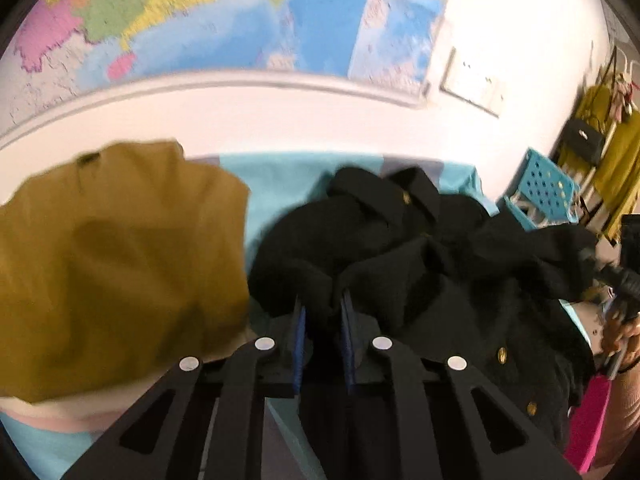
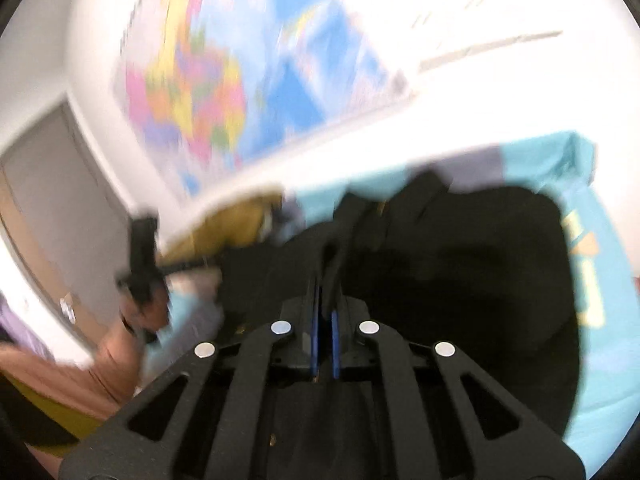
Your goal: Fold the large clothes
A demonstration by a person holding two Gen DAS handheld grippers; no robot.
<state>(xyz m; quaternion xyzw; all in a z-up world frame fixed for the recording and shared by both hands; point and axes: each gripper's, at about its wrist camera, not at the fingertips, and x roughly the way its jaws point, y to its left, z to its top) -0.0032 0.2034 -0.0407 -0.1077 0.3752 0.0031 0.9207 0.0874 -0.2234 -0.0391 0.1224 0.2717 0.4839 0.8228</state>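
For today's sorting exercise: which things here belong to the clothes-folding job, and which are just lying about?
In the job: black coat, left gripper, right gripper, both clamped on its fabric.

Lying about: mustard garment, teal sheet, wall map, blue crate, hanging clothes.

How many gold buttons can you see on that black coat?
3 on the black coat: one near the collar, two lower down at the right. Folds may hide others.
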